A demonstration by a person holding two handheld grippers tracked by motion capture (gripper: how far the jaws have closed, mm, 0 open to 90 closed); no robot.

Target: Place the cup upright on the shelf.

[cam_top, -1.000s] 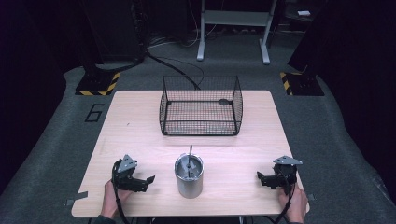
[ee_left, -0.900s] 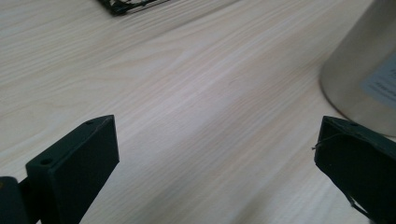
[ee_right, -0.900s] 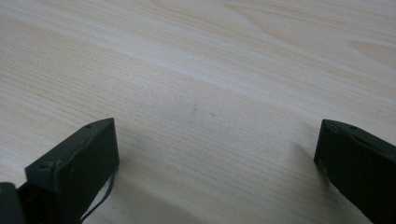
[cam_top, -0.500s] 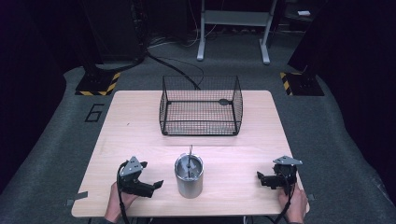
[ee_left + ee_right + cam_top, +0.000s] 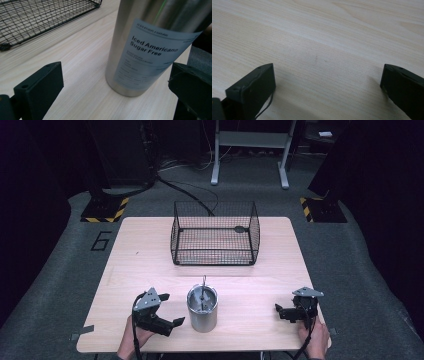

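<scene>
Shiny cylindrical steel tumbler [image 5: 202, 309] labelled "Iced Americano Sugar Free", lower centre of the pale wooden tabletop [image 5: 150, 265].
Left claw [image 5: 172, 325] has swung nearer it, jaws wide; right claw [image 5: 280, 311] unmoved, wide.

Sitting on dark grey carpet [image 5: 60, 270], w/ a "6" [image 5: 101, 240] marked at the left. Standing behind: a pale metal frame [image 5: 248, 150] on two legs (top cut off). Flanking: two black bases w/ yellow-black hazard stripes [image 5: 105, 210]. Trailing across the floor: black cables [image 5: 187, 187]. Fading to near-black at the edges, bg barely lit.
</scene>
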